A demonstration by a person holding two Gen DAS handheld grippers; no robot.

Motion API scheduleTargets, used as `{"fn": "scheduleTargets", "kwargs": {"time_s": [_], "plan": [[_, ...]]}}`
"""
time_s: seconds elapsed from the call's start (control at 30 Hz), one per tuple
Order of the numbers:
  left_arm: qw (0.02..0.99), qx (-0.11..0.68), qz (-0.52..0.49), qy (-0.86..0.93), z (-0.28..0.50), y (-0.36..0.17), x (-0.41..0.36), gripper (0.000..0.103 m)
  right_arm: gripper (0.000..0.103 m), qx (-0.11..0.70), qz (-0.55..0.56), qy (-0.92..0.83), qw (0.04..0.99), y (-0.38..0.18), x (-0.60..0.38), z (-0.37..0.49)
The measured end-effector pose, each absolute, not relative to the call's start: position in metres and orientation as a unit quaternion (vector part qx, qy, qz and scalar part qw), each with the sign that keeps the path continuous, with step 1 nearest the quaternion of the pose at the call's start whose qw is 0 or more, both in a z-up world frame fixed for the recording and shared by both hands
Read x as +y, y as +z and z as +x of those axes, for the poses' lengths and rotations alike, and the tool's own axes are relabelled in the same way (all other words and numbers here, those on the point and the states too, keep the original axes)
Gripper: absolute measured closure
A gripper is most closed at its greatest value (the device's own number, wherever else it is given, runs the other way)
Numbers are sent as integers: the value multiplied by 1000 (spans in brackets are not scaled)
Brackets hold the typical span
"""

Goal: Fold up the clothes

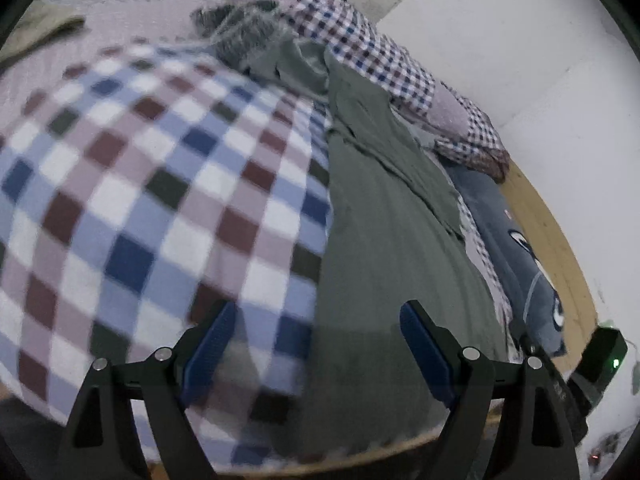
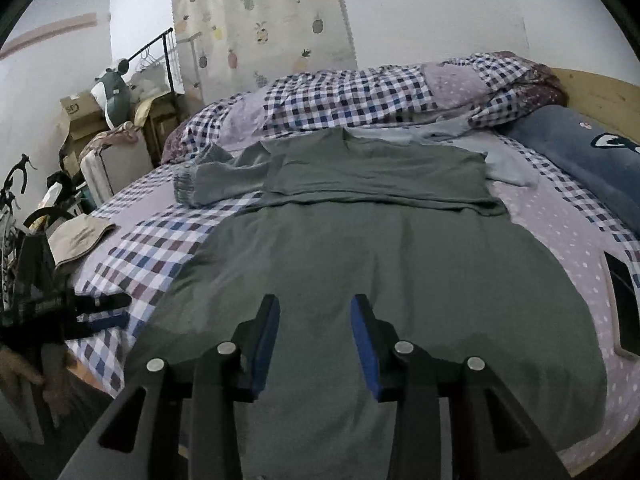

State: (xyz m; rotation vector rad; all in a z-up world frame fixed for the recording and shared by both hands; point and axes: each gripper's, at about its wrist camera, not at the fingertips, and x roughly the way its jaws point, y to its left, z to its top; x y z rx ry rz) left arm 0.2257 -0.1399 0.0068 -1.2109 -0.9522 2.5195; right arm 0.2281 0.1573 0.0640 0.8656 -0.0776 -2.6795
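Observation:
A grey-green long-sleeved garment point(image 2: 360, 256) lies spread flat on the checked bed sheet point(image 2: 152, 248), its hem toward me and its upper part folded across. One sleeve with a ribbed cuff point(image 2: 188, 188) stretches to the left. My right gripper point(image 2: 315, 320) hovers open over the hem's middle, nothing between its blue pads. In the left wrist view the same garment point(image 1: 380, 240) runs up the right half of the picture. My left gripper point(image 1: 318, 332) stands open low over the garment's left edge, where it meets the checked sheet point(image 1: 140, 200).
A checked duvet point(image 2: 360, 92) is bunched along the bed's far side, and a dark blue pillow point(image 2: 580, 156) lies at the right. A beige cap point(image 2: 76, 240) rests on the left edge of the bed. A dark phone-like slab point(image 2: 624, 300) lies at right. Boxes and a rack point(image 2: 120, 120) crowd the left wall.

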Motion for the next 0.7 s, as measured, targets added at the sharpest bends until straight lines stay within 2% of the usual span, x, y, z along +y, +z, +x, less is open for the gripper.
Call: {"fn": "scheduleTargets", "kwargs": {"time_s": [0.1,0.3,0.4,0.5,0.7], "plan": [[105,-341,-430,829,234,-7,-135,15,63,-25,290,-943,163,72,156,235],[131,-414,-443,785,244,-25,-131,15,54,6,278,-947,163,75,144,249],[172,-442,-453,755,243,-31,-123,15,50,33,281,-945,163,67,138,254],[190,-438,-462,747,240,-32,-118,15,46,61,288,-939,176,57,126,260],[241,-516,-418,707,239,-27,-136,15,42,149,286,-916,239,36,82,285]]}}
